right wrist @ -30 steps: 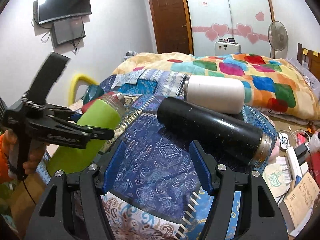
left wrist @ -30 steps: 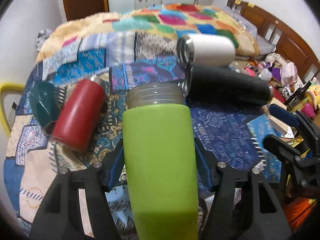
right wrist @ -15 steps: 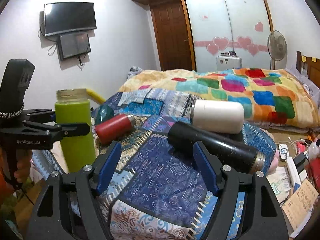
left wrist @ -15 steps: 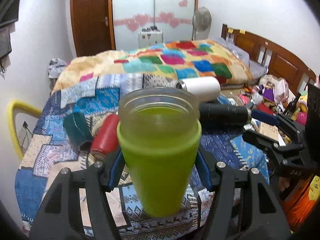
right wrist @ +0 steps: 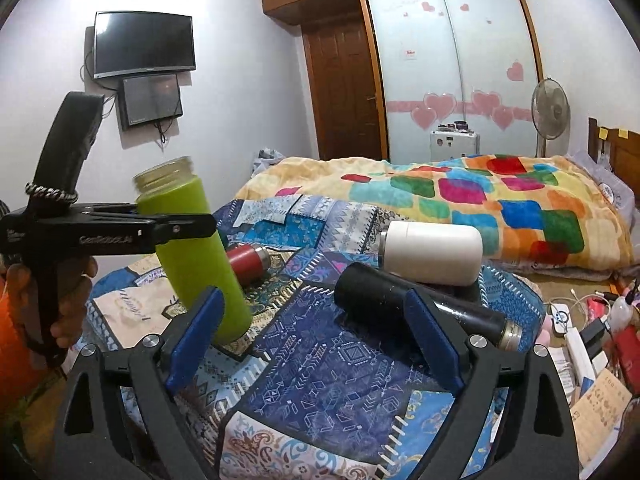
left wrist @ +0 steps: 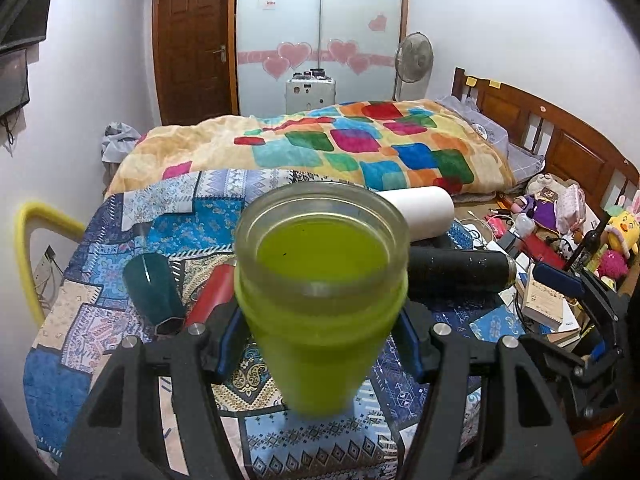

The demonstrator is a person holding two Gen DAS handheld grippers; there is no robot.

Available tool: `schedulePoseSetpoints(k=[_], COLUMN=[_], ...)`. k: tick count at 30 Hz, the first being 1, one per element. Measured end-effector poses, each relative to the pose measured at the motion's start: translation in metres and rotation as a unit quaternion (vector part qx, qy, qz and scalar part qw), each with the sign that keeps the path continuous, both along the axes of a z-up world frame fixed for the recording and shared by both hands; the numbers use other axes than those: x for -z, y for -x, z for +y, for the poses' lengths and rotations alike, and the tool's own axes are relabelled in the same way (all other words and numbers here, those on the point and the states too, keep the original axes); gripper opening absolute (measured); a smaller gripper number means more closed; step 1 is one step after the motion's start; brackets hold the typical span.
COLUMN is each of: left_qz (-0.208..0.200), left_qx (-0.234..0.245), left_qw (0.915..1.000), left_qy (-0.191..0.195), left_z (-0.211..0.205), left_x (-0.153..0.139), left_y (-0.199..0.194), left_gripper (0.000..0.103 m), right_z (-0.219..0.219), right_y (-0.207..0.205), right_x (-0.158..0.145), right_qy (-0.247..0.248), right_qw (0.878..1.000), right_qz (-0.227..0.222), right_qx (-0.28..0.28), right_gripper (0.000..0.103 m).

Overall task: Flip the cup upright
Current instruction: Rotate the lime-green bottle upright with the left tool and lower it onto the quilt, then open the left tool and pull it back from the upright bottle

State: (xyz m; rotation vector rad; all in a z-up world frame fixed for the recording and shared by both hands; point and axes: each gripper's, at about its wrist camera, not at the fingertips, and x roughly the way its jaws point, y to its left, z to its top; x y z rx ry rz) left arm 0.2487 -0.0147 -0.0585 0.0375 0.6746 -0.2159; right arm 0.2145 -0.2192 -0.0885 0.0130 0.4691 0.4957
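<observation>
in the left wrist view the jaws of the left gripper (left wrist: 320,344) are closed on the green cup (left wrist: 320,300), pads pressed to its body on both sides. the cup's open mouth points up toward the camera, and its base is just above or touching the patterned cloth (left wrist: 120,240); i cannot tell which. behind it lie a red bottle (left wrist: 210,300), a teal cup (left wrist: 152,284), a black flask (left wrist: 456,270) and a white flask (left wrist: 420,212).

in the right wrist view the right gripper (right wrist: 312,336) has its jaws wide apart and holding nothing. the green cup (right wrist: 192,248) stands to their left, mouth up and leaning slightly, pinched by the left gripper (right wrist: 176,228). the black flask (right wrist: 380,292) lies beyond the right pad.
</observation>
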Motion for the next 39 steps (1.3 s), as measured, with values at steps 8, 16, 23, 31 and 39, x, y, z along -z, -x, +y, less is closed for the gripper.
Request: schedulePoseSetpoints(k=[8,16,23,31,39], left_qz=[0.020,0.026,0.018,-0.048,-0.160], left_qx=[0.011,0.014,-0.007,-0.022,-0.057], left_qw=[0.9997,0.9996,0.9998,0.9985,0.9853], left_qy=[-0.001,-0.001,0.007,-0.009,-0.017], left_z=[-0.004,-0.011,-0.010,0.002,0.014], left_x=[0.015,0.025,0.025,0.007,-0.037], left_y=[-0.003,-0.010,-0.013,0.034,0.113], left_gripper=[0.063,0.063,0.085,0.095,0.096], right_z=[0.004,0.008,0.008,0.005,0.008], right_y=[-0.001,0.000,0.003,0.022,0.060], right_x=[0.005,0.007,0.003,-0.015,-0.053], right_qy=[0.004,0.005,0.004,0.000,-0.018], right_qw=[1.000,1.000,1.000,1.000,0.998], right_qz=[0.003,0.005,0.004,-0.014,-0.058], right_qx=[-0.004,-0.005,0.001,0.014,0.031], right_gripper=[0.090,0.090,0.090,0.090,0.090])
